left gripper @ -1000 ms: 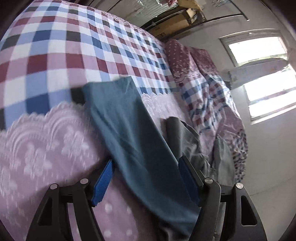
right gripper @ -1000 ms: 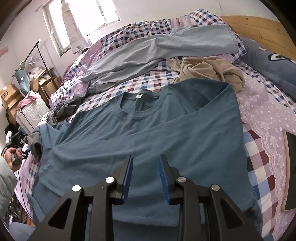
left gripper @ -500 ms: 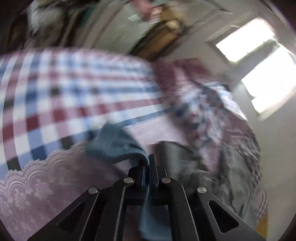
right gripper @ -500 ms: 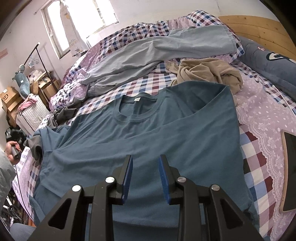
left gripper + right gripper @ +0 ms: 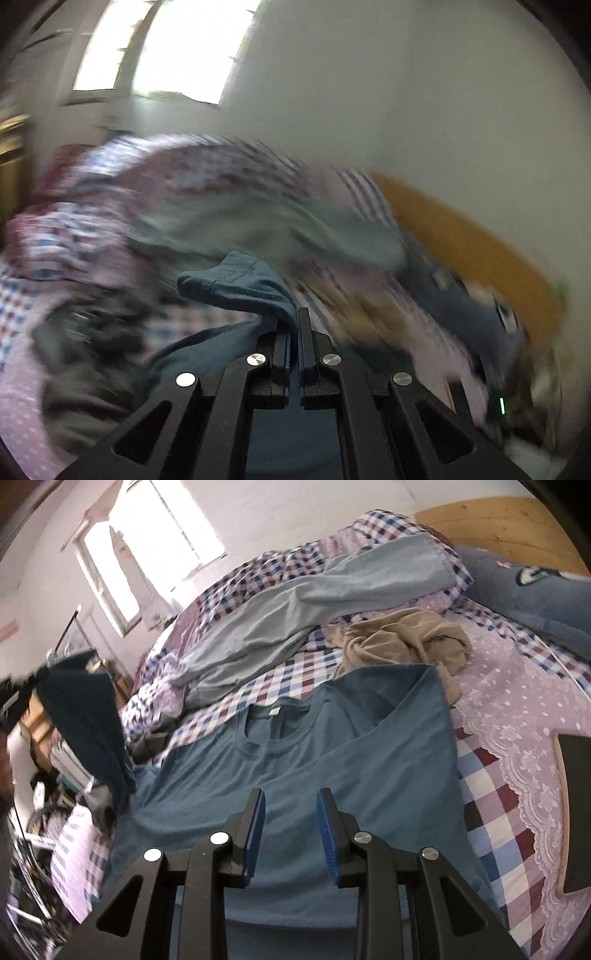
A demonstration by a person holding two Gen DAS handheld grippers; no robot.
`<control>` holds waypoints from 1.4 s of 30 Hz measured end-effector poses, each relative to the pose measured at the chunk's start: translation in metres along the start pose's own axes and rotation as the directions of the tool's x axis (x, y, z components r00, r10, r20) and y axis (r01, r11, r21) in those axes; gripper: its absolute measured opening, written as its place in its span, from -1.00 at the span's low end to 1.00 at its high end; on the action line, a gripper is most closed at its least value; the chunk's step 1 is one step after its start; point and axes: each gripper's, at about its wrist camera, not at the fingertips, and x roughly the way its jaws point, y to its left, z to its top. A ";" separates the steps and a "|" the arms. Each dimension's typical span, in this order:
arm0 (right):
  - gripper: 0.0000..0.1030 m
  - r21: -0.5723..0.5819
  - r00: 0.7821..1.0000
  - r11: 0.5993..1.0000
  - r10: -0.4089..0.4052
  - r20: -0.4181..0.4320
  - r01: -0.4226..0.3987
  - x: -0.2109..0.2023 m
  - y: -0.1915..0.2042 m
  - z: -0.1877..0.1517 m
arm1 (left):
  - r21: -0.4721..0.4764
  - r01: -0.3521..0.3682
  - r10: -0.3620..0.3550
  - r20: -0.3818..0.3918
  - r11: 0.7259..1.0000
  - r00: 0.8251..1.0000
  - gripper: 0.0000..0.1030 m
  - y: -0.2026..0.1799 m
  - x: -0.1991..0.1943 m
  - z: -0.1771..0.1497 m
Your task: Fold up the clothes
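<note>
A teal T-shirt (image 5: 332, 760) lies spread on the checked bed, collar away from me, its right side folded inward. My right gripper (image 5: 290, 805) hovers open over the shirt's lower middle, nothing between its blue pads. In the blurred left wrist view my left gripper (image 5: 294, 321) is shut on the teal T-shirt's sleeve (image 5: 240, 288), which bunches above the fingertips. The right wrist view shows that lifted sleeve (image 5: 88, 723) hanging high at the far left, off the bed.
Grey trousers (image 5: 314, 605) and a crumpled beige garment (image 5: 402, 642) lie beyond the shirt. A blue pillow (image 5: 528, 594) rests by the wooden headboard (image 5: 498, 528). A dark flat board (image 5: 576, 819) sits at the right edge. Dark grey clothing (image 5: 151, 742) lies at the left.
My left gripper closed on the teal sleeve and has swung it up and toward the bed's middle, with heavy blur. The right gripper stayed open over the shirt, tilting slightly.
</note>
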 end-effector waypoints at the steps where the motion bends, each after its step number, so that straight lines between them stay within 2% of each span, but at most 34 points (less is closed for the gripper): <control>1: -0.41 0.022 1.000 1.000 0.006 0.002 -0.006 -0.001 -0.005 0.002 | 0.038 0.033 -0.031 -0.047 0.999 0.998 -0.98 -0.024 0.014 -0.015; 4: -0.40 0.098 1.000 0.995 0.023 -0.005 -0.023 -0.002 -0.023 0.005 | 0.091 0.075 -0.057 -0.184 0.993 0.981 -0.98 -0.070 0.056 -0.067; 6: -0.36 0.143 0.999 0.989 0.037 -0.012 -0.035 -0.002 -0.032 0.006 | 0.081 0.094 -0.066 -0.294 0.992 0.953 -0.98 -0.084 0.092 -0.109; 8: -0.35 0.175 0.998 0.983 0.058 -0.022 -0.053 0.000 -0.038 0.005 | 0.049 0.075 -0.052 -0.371 0.996 0.927 -0.98 -0.088 0.121 -0.149; 11: -0.33 0.187 0.995 0.979 0.086 -0.047 -0.076 0.003 -0.039 0.003 | 0.013 0.077 -0.064 -0.428 0.997 0.901 -0.98 -0.088 0.134 -0.183; 13: -0.32 0.189 0.990 0.977 0.120 -0.077 -0.103 0.008 -0.036 0.001 | -0.008 0.088 -0.083 -0.439 0.996 0.895 -0.97 -0.091 0.129 -0.198; 15: -0.31 0.191 0.981 0.973 0.156 -0.112 -0.132 0.014 -0.032 -0.002 | -0.030 0.108 -0.111 -0.435 0.994 0.893 -0.80 -0.091 0.119 -0.212; 16: -0.30 0.188 0.978 0.972 0.163 -0.126 -0.138 0.017 -0.029 -0.004 | -0.048 0.140 -0.147 -0.427 0.989 0.892 -0.70 -0.090 0.113 -0.216; 18: -0.28 0.173 0.972 0.974 0.174 -0.160 -0.146 0.023 -0.023 -0.008 | -0.084 0.205 -0.222 -0.408 0.975 0.886 -0.17 -0.088 0.101 -0.223; 19: -0.28 0.166 0.968 0.975 0.179 -0.177 -0.150 0.026 -0.020 -0.010 | -0.101 0.238 -0.258 -0.397 0.966 0.880 -0.10 -0.087 0.095 -0.227; 21: -0.28 0.140 0.964 0.979 0.173 -0.201 -0.147 0.030 -0.013 -0.014 | -0.134 0.303 -0.331 -0.374 0.944 0.866 0.19 -0.084 0.083 -0.235; 23: -0.28 0.113 0.965 0.984 0.158 -0.209 -0.136 0.031 -0.007 -0.017 | -0.160 0.305 -0.343 -0.352 0.939 0.871 0.21 -0.081 0.079 -0.234; 29: -0.28 0.039 0.969 0.993 0.117 -0.216 -0.111 0.033 0.007 -0.023 | -0.320 0.280 -0.377 -0.297 0.905 0.878 0.21 -0.063 0.089 -0.240; 32: -0.28 0.035 0.966 0.993 0.116 -0.230 -0.111 0.037 0.008 -0.025 | -0.345 0.265 -0.365 -0.266 0.900 0.892 0.17 -0.062 0.091 -0.245; 34: -0.28 0.021 0.965 0.994 0.109 -0.239 -0.107 0.041 0.010 -0.025 | -0.270 0.276 -0.349 -0.278 0.923 0.895 0.08 -0.073 0.092 -0.250; 36: -0.28 0.003 0.964 0.995 0.102 -0.246 -0.104 0.046 0.013 -0.024 | -0.199 0.256 -0.309 -0.314 0.946 0.898 0.01 -0.082 0.094 -0.255; 40: -0.28 -0.082 0.962 0.990 0.092 -0.258 -0.117 0.059 0.026 -0.018 | -0.224 0.243 -0.303 -0.294 0.944 0.906 0.01 -0.078 0.094 -0.255; 42: -0.28 -0.123 0.954 0.983 0.099 -0.282 -0.138 0.067 0.034 -0.020 | -0.237 0.235 -0.295 -0.268 0.943 0.917 0.01 -0.074 0.090 -0.252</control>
